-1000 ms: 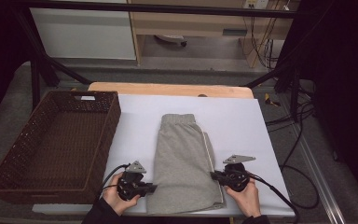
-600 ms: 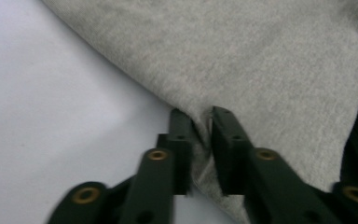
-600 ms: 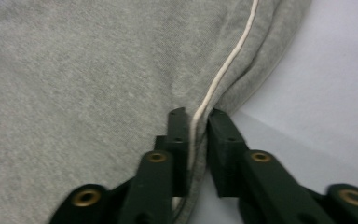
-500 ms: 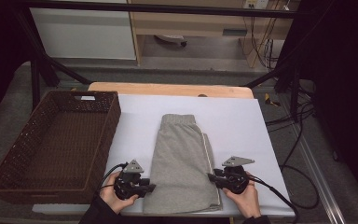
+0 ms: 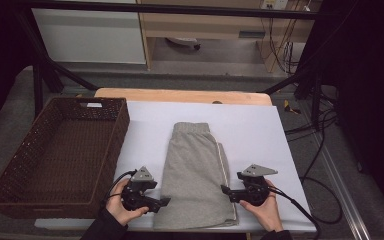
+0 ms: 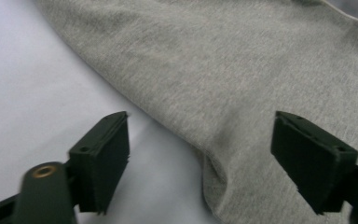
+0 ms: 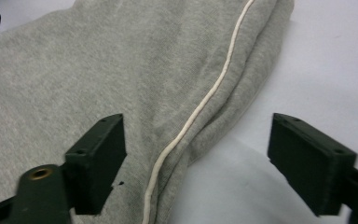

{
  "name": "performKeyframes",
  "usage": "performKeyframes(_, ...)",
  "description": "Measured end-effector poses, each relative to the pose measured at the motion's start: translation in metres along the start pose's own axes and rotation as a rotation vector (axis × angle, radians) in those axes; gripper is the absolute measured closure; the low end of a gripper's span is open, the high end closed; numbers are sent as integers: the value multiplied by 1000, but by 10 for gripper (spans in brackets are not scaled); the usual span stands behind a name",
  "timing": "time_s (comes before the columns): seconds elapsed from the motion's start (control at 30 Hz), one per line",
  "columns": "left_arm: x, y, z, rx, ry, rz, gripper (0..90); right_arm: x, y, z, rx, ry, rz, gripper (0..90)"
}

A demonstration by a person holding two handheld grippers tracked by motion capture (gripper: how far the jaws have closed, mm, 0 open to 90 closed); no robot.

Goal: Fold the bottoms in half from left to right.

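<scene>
Grey shorts [image 5: 196,175] lie folded flat on the white bench [image 5: 260,135], in the lower middle of the high view. The left tongs [image 5: 164,202] sit at the shorts' lower left edge and the right tongs [image 5: 225,190] at the lower right edge. Both have just been opening: their jaws stand wide apart, straddling the cloth's edge without pressing on it. A brown wicker basket [image 5: 115,135] sits at the left.
</scene>
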State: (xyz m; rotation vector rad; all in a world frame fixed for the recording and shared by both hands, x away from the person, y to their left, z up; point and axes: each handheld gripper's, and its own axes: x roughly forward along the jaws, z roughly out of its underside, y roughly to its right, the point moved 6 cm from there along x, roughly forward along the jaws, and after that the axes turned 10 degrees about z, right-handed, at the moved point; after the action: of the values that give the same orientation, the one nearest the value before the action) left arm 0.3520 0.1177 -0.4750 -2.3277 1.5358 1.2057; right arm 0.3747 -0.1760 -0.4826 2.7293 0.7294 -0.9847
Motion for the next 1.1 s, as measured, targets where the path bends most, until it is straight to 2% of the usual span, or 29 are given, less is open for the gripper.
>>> performKeyframes(0.13,1,-1,-3,-3,1,7,124,-1,3,-1,-3,1,6,75)
performKeyframes(0.3,3,-3,-6,0,-7,2,97,-1,5,-2,10,-3,8,46)
performKeyframes(0.63,4,-4,-20,6,17,-1,88,-4,6,-5,23,8,8,39)
performKeyframes(1.1,8,-14,-38,0,28,-8,89,-6,5,-5,25,9,-4,38)
